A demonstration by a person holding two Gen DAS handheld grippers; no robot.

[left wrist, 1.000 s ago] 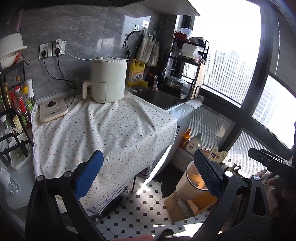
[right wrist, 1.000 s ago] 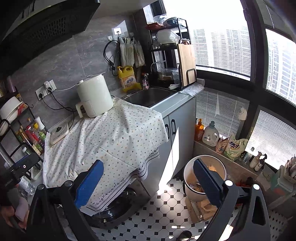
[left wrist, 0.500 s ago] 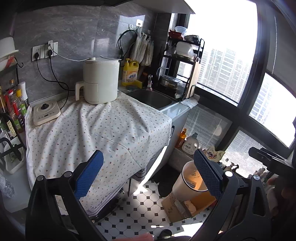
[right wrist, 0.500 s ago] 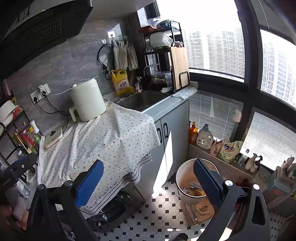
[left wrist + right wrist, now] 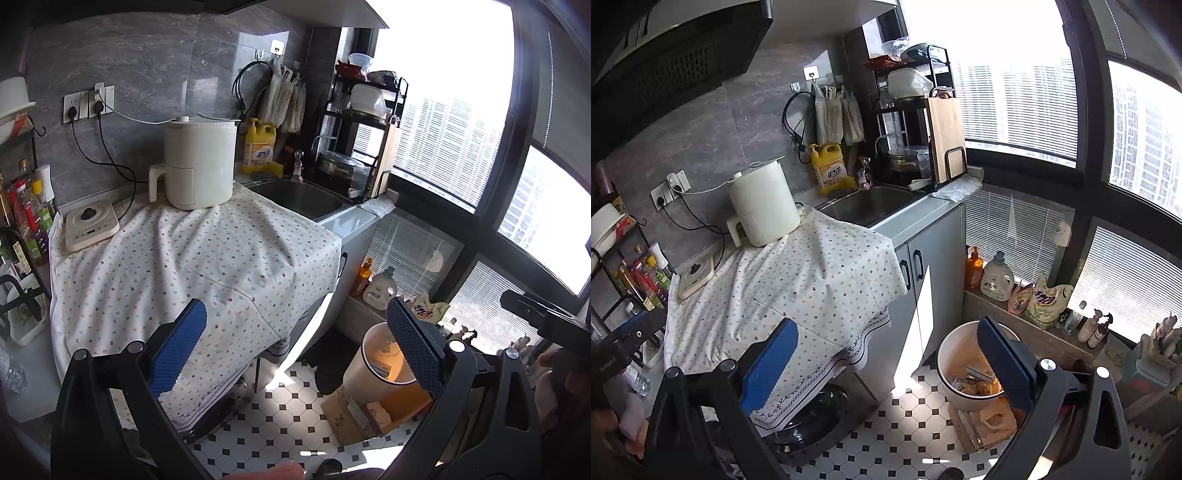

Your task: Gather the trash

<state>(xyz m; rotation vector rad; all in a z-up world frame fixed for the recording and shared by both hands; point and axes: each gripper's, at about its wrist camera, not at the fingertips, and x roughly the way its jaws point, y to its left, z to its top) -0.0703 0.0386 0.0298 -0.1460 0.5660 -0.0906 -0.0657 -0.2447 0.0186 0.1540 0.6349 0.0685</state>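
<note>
Right wrist view, bin (image 5: 945,354): on floor by cabinet, holds scraps.
Right gripper (image 5: 886,365): wide, empty, above bin.
Left gripper (image 5: 295,345): wide, empty.
Trash: none seen on cloth (image 5: 798,280).
Risk: a reach may snag cloth, tipping fryer (image 5: 762,203).

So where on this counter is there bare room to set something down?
The front half of the dotted cloth is free, bordered by the white appliance behind and the small cooktop on its left. The bottle rack and the dish rack past the sink are crowded.
</note>
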